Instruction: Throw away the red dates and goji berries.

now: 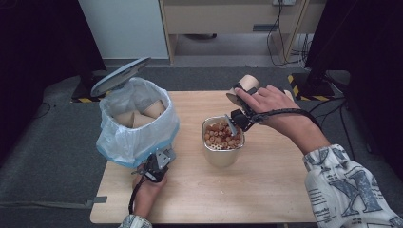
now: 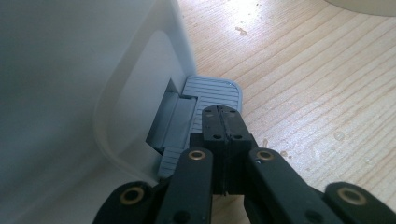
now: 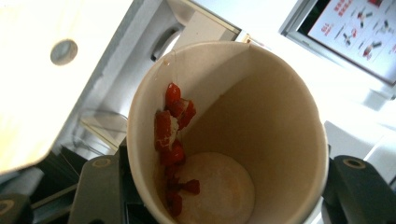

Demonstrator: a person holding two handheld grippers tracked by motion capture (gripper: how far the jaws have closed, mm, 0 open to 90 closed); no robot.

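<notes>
A paper cup is clamped between the jaws of the right gripper and is held tilted above the far side of the metal container, which stands on the wooden table. Red food scraps are seen stuck to the cup's inner wall. The container is filled with small brownish pieces. The left gripper is closed, its jaws pressed on the grey pedal of the lined bin. The bin lid is raised.
</notes>
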